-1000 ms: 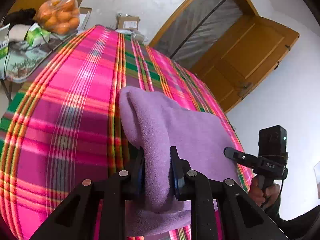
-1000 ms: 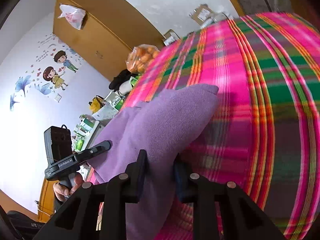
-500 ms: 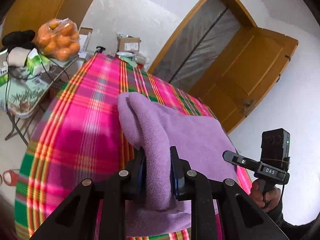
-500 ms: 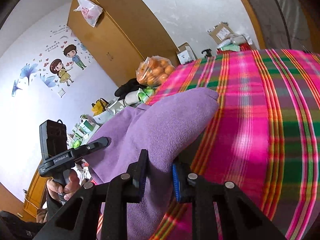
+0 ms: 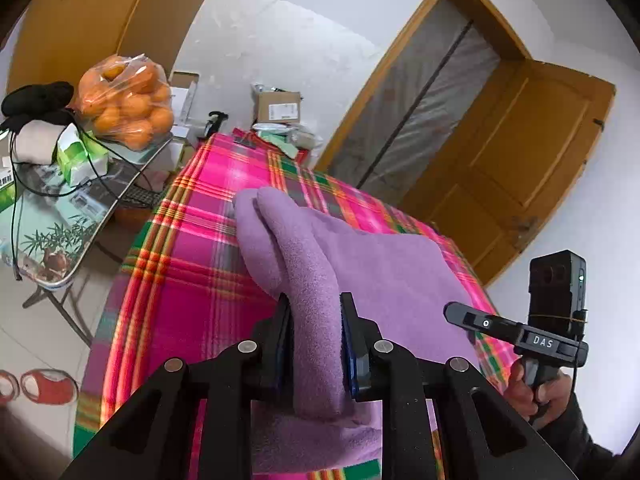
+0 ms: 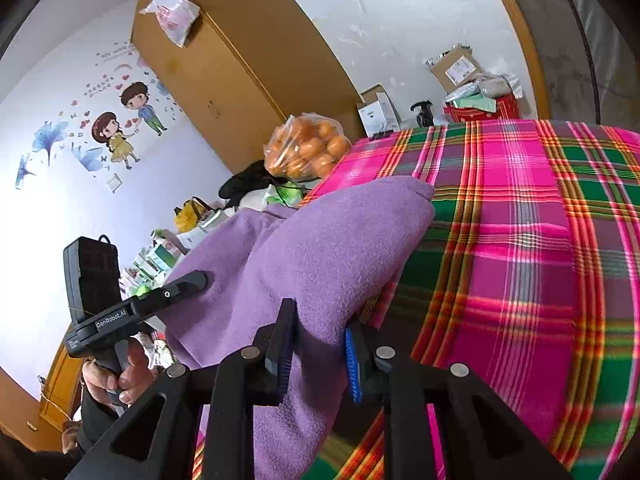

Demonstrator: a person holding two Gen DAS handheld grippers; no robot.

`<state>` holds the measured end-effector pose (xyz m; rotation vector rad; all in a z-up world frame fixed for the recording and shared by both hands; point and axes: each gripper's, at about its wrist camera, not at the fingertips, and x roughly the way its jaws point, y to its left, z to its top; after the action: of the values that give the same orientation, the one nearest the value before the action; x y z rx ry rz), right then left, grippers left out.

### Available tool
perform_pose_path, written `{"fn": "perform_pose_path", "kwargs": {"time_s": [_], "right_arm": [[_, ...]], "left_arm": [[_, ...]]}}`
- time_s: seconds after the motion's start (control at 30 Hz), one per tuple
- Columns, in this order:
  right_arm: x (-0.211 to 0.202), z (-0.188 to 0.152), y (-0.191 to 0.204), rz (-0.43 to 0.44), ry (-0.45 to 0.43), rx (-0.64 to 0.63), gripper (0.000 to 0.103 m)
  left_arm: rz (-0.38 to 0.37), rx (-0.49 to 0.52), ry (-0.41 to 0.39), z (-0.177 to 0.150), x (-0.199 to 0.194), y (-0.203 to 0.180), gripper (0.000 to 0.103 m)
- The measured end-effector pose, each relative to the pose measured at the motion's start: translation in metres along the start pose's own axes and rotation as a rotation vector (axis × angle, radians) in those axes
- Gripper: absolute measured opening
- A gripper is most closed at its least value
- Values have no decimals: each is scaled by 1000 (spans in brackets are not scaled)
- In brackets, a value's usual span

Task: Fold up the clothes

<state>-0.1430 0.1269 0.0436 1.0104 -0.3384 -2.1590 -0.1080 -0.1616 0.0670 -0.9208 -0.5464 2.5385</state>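
on my left wrist view the left gripper [image 5: 314,340] has its jaws drawn in tight on a thick fold of the purple fleece garment [image 5: 360,264], the fabric bulging above and below the pads. my right gripper [image 6: 320,354] is pinching another bunched edge of the same garment [image 6: 312,252] the same way (its blue pad shows on one side). the fleece hangs lifted between the two grippers above the pink plaid tablecloth [image 5: 192,248]; i cannot tell whether its lower edge touches the cloth. each view catches the other handle held in a hand [image 5: 536,392]. a bag of oranges [image 5: 126,100] sits on the side table.
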Motion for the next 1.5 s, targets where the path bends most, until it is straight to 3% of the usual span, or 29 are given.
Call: {"fn": "perform_pose_path", "kwargs": {"time_s": [0.17, 0.3, 0.53, 0.63, 0.77, 1.23, 1.33, 1.5], "right_arm": [[28, 8, -19, -17, 16, 10, 24], [24, 5, -26, -58, 12, 27, 34], [0, -3, -22, -121, -36, 24, 35], [-3, -10, -2, -116, -27, -42, 34], [22, -38, 17, -161, 113, -129, 23], [20, -53, 11, -188, 148, -92, 23], [13, -58, 13, -183, 137, -86, 23], [13, -63, 10, -201, 148, -68, 23]], "left_arm": [[59, -20, 59, 0, 32, 21, 23], [69, -91, 119, -8, 37, 41, 23], [67, -108, -37, -5, -13, 32, 20], [93, -76, 18, -14, -3, 24, 20], [142, -84, 108, -32, 16, 29, 20], [116, -97, 73, -52, -8, 26, 20], [146, -92, 38, -52, -14, 27, 20], [186, -117, 68, -54, -6, 39, 20]]}}
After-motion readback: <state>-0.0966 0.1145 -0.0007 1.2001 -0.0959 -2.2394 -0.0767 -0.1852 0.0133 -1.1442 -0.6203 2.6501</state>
